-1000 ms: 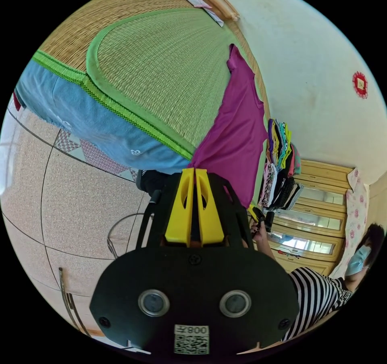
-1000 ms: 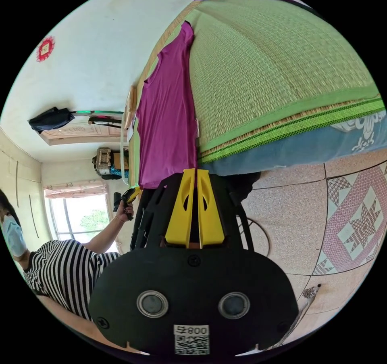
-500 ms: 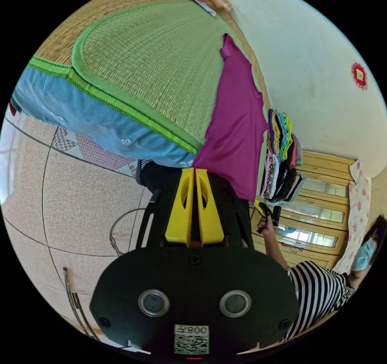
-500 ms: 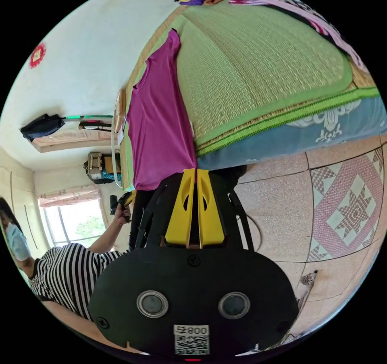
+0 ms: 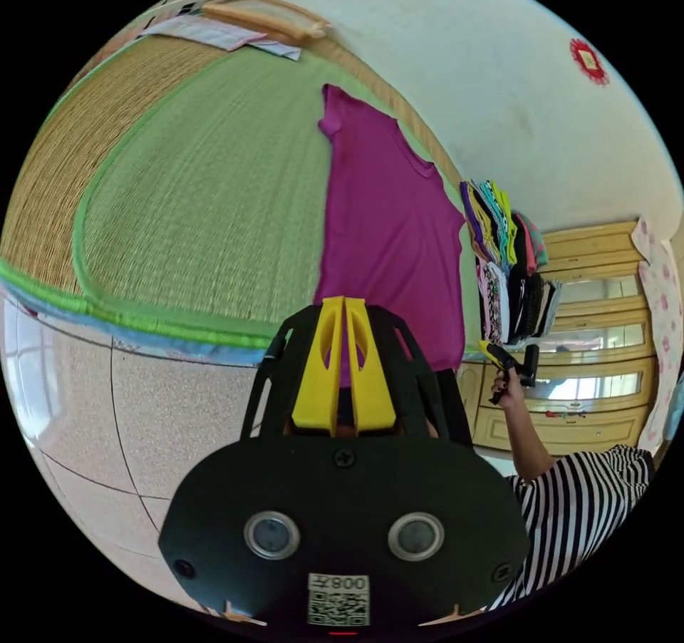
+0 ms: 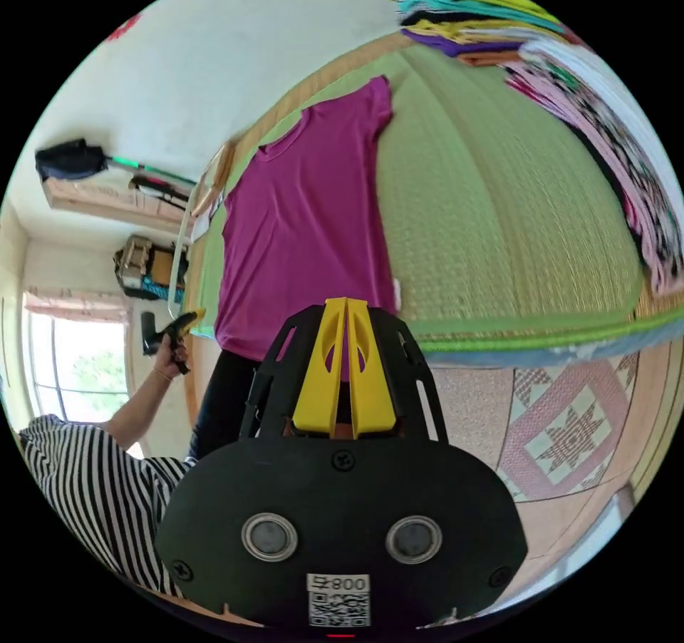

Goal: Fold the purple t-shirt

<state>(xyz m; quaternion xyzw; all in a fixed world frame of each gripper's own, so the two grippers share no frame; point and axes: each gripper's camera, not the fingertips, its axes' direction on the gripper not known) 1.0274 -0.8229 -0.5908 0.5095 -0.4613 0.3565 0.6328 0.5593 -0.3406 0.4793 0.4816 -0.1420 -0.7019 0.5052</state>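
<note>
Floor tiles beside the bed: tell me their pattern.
Pink star-in-diamond pattern on the floor tiles, clearest in the right gripper view.

Bedroom of a home: a bed covered by a green woven straw mat point(image 5: 199, 208), stacked folded clothes in many colours point(image 5: 509, 265) (at one end), a yellow wooden mirrored cabinet point(image 5: 584, 358), patterned floor tiles point(image 6: 570, 436).

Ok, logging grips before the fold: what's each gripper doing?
Left gripper: shut on the purple t-shirt hem.
Right gripper: shut on the same hem.

Pale walls point(image 5: 499, 65), a patterned tile floor point(image 6: 570, 436), a wooden mirrored cabinet point(image 5: 591, 358) and a bright window point(image 6: 78, 372).
</note>
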